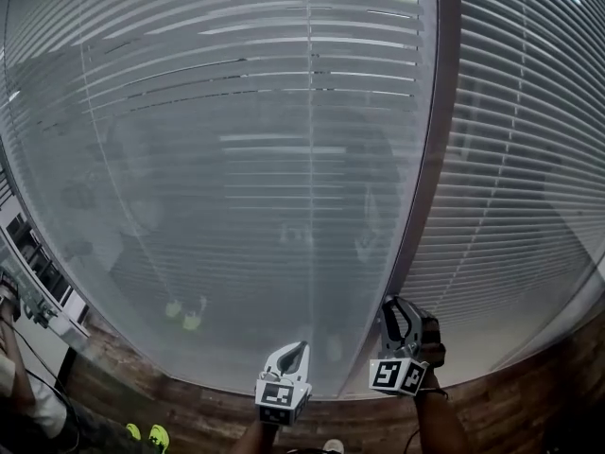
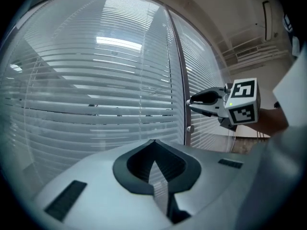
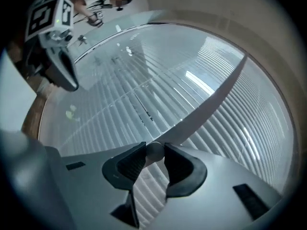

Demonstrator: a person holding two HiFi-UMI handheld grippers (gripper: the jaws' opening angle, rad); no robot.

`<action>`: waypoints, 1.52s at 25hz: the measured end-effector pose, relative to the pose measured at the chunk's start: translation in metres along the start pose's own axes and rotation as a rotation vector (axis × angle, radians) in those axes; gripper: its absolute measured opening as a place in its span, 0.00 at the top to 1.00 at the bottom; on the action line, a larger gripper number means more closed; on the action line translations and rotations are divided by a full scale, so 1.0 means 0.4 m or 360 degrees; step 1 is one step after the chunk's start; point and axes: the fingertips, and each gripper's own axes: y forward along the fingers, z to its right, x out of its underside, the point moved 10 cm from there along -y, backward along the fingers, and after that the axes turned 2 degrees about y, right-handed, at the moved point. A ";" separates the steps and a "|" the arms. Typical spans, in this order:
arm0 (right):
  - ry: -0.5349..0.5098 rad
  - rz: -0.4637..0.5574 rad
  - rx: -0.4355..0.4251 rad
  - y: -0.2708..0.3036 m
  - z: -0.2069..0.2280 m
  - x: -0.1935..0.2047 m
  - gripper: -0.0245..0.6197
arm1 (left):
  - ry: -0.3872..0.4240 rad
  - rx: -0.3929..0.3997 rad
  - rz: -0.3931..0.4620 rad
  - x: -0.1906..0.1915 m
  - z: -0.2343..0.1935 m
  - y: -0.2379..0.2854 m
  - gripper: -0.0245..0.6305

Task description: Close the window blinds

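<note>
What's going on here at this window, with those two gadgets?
A person faces white horizontal slatted window blinds with two hand-held tongs. The right tongs are clamped on a small grey round knob at the dark upright frame post between two panes, apparently the control for tilting the slats. The left tongs hang shut and empty nearby.

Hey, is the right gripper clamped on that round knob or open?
Clamped: in its own view, the right gripper has its jaws pressed against both sides of the small round knob at the window frame.
</note>
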 end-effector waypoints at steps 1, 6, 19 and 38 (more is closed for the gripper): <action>-0.0109 0.0002 -0.0008 -0.001 -0.001 0.002 0.77 | 0.0001 -0.0003 0.0004 -0.002 -0.001 -0.002 0.96; -0.0587 -0.0031 -0.0063 0.001 -0.008 -0.001 0.77 | 0.0014 -0.0022 0.0045 0.003 -0.013 -0.004 0.96; -0.1130 -0.0091 -0.0149 -0.001 -0.017 -0.016 0.77 | 0.0001 0.0009 0.0024 -0.019 0.007 -0.021 0.96; 0.0397 -0.0170 0.0016 -0.132 -0.057 -0.006 0.77 | -0.0008 -0.0033 0.0122 0.020 -0.045 -0.060 0.96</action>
